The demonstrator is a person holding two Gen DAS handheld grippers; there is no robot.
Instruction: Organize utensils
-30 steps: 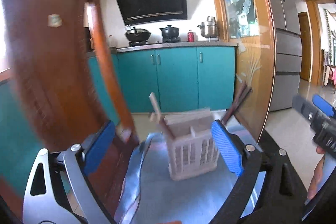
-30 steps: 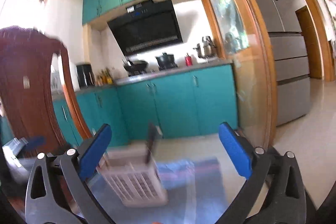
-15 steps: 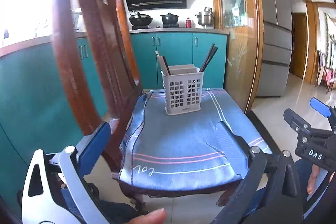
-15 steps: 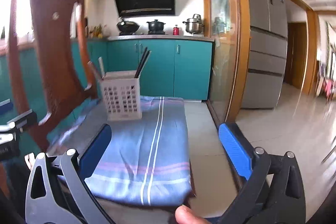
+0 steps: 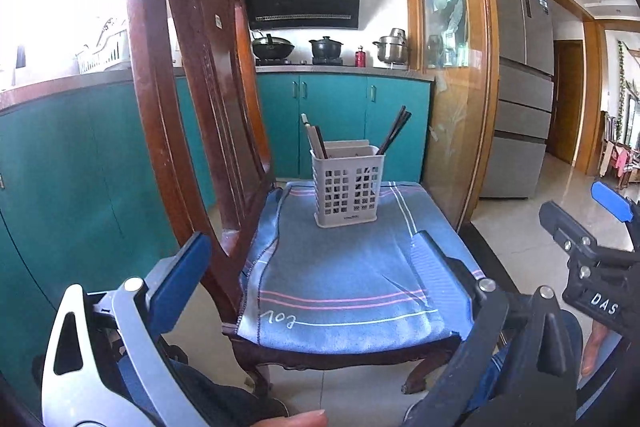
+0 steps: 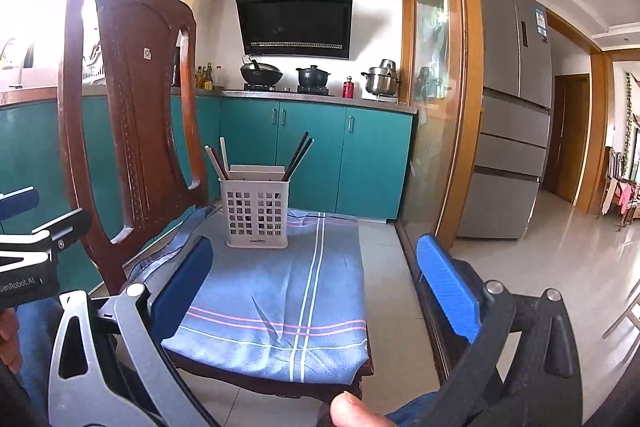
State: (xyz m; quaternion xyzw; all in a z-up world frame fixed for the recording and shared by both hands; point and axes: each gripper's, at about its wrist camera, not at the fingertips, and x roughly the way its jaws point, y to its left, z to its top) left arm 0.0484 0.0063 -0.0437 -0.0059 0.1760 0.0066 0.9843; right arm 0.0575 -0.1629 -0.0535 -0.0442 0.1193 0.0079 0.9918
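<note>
The lower ends of the utensils were hidden inside a white perforated utensil holder (image 5: 347,187), and their exact kinds were hard to make out; only dark chopsticks (image 5: 394,131) leaning to the right and pale-tipped sticks (image 5: 314,137) leaning to the left were seen above its rim. A flat pale piece at the back of the holder could not be identified. The holder was stood upright on a blue striped cloth (image 5: 340,279) that was spread over the seat of a dark wooden chair (image 5: 192,75), towards the far end of the seat. The chair's legs were largely cut off below. The left gripper (image 5: 308,267) was held wide open with nothing between its blue pads, well short of the holder. The right gripper (image 6: 316,275) was likewise spread wide and empty, and its body was partly cut off at the right edge of the left wrist view. A fingertip was glimpsed at the bottom edge of each view. Beyond the chair, teal cabinets (image 6: 312,155), a black range hood (image 6: 294,21), pots on a stove, a glass door and a grey refrigerator (image 6: 512,115) were seen above a pale tiled floor (image 6: 540,251).
</note>
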